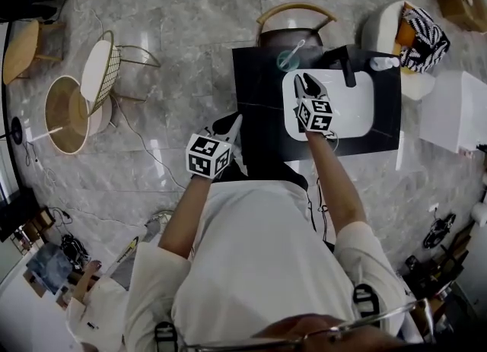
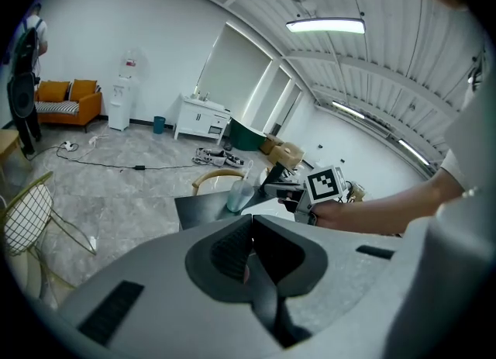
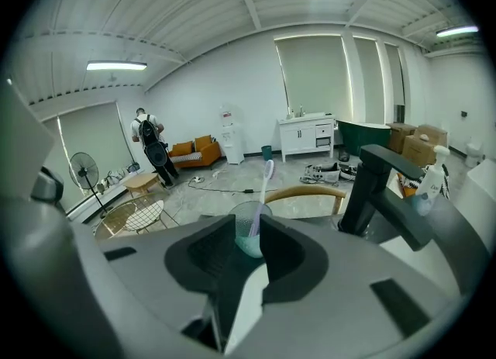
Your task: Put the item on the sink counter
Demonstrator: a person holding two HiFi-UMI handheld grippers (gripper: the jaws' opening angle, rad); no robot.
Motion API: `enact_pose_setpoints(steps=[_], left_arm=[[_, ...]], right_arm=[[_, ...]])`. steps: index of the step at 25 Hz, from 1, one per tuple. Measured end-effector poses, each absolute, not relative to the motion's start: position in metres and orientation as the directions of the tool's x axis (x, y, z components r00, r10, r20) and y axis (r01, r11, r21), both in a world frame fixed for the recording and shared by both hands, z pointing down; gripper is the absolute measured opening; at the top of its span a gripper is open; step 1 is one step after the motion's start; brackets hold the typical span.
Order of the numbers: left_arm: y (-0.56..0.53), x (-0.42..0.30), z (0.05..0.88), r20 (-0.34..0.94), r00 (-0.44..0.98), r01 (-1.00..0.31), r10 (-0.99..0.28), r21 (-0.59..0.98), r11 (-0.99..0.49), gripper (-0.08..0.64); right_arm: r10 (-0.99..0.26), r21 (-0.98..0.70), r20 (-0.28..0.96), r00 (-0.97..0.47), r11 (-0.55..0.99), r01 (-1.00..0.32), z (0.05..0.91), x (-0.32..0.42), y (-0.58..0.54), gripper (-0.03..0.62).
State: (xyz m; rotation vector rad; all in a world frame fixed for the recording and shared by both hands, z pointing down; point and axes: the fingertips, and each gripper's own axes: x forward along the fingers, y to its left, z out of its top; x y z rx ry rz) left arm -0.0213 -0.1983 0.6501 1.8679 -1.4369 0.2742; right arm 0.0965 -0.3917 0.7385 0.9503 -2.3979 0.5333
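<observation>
A clear teal cup [image 1: 288, 59] with a toothbrush [image 3: 264, 187] in it stands on the black sink counter [image 1: 259, 77], left of the black faucet [image 1: 344, 66]. My right gripper [image 1: 305, 82] hovers over the white basin [image 1: 354, 107], just short of the cup [image 3: 248, 216]. Its jaws stand open with nothing between them, and the cup shows through the gap. My left gripper [image 1: 236, 122] hangs at the counter's front left edge, its jaws shut together and empty [image 2: 252, 227]. From there the cup [image 2: 239, 195] and the right gripper [image 2: 280, 191] are visible ahead.
A chair with a curved wooden back [image 1: 295, 13] stands behind the counter. A white bottle [image 1: 384, 61] lies near the faucet. A wire chair [image 1: 106, 65] and a round wooden stool [image 1: 65, 115] stand far left, and a white cabinet [image 1: 456, 111] stands right.
</observation>
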Motion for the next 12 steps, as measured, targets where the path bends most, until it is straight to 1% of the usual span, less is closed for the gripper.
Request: enact_pose_setpoints(steps=[6,12], left_arm=[[-0.188,-0.02,0.642,0.581,0.291,-0.915,-0.76,0.4,-0.046,0.005],[-0.178,-0.028,0.631,0.573,0.249,-0.925,-0.78,0.379,-0.017,0.005]], right_arm=[[-0.492,-0.181,0.556,-0.67,0.716,-0.675,0.716,0.105,-0.377,0.101],[-0.451,-0.2,0.544,-0.708,0.75,-0.631,0.697,0.112,-0.357,0.071]])
